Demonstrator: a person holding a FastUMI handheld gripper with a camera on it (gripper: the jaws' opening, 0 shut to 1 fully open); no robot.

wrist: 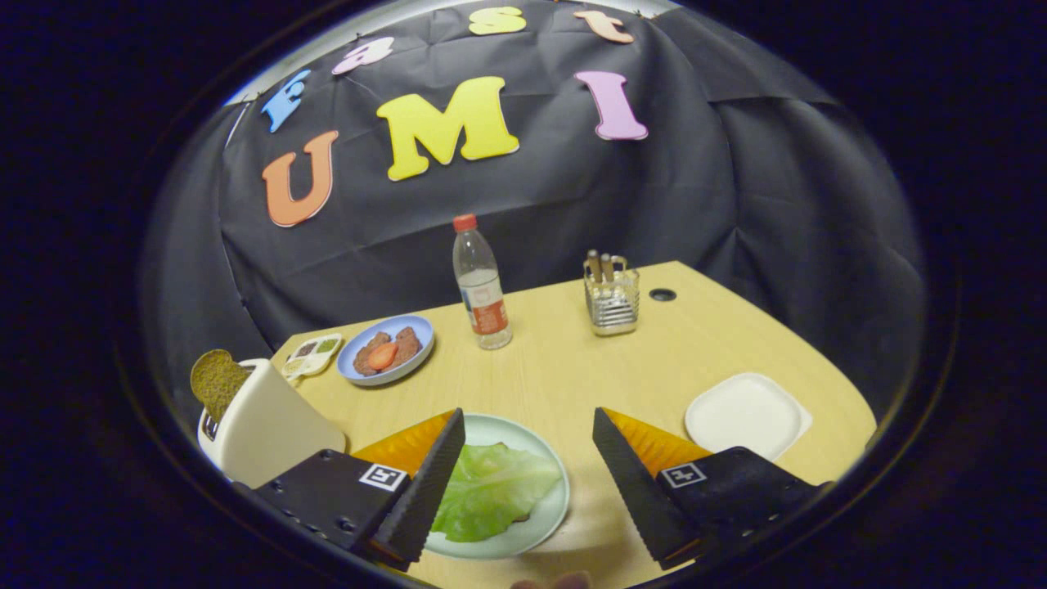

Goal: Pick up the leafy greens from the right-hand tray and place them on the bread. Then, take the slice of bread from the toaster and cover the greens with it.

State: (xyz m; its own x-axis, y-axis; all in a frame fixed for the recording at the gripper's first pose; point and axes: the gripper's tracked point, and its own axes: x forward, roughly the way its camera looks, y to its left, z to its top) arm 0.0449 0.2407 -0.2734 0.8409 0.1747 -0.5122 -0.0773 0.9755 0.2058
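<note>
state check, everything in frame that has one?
gripper: open, holding nothing, above the green plate
leafy greens: lying on the green plate, over the bread there
bread slice: upright in the toaster, not yet taken
white tray: empty
bottle: upright, capped
blue plate: holds food
utensil holder: upright, utensils in it

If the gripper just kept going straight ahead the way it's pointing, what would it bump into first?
Probably nothing soon. The open gripper points over bare table, through the gap between the water bottle and the metal utensil holder. Depth is hard to judge, so it might graze the bottle.
</note>
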